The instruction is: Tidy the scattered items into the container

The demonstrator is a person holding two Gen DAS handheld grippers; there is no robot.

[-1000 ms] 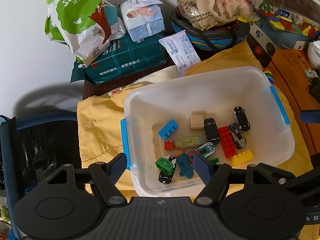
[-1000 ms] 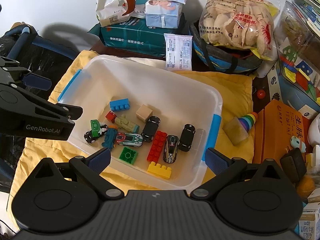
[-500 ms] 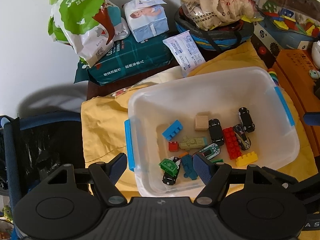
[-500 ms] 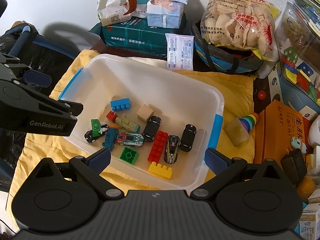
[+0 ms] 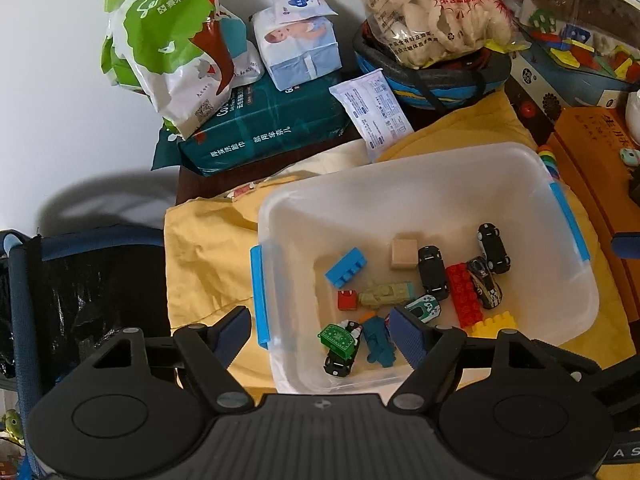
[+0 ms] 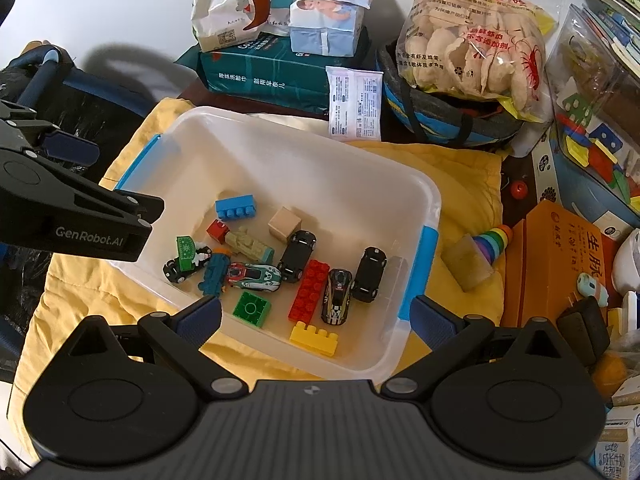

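A clear plastic bin with blue handles (image 5: pixel 432 168) (image 6: pixel 424 196) sits on a yellow cloth (image 6: pixel 468 168). It holds several toy cars, building bricks and a wooden cube (image 6: pixel 284 222). Outside it, to its right, lie a wooden block (image 6: pixel 466 266) and a rainbow stacking cone (image 6: pixel 494 238). My left gripper (image 5: pixel 320 334) is open and empty, low over the bin's near left corner. It also shows at the left of the right wrist view (image 6: pixel 132 216). My right gripper (image 6: pixel 316 316) is open and empty over the bin's near edge.
Behind the bin stand a green tissue pack (image 6: pixel 272 68), a baby-wipes pack (image 6: pixel 328 28), a green-white bag (image 5: pixel 168 44) and a bag of prawn crackers (image 6: pixel 468 44) in a basket. An orange box (image 6: pixel 560 264) and toy boxes crowd the right. A dark bag (image 5: pixel 80 292) is at the left.
Both grippers have drifted slightly back and left from the bin, so the bin sits a little further right in the left wrist view. Nothing was taken or let go.
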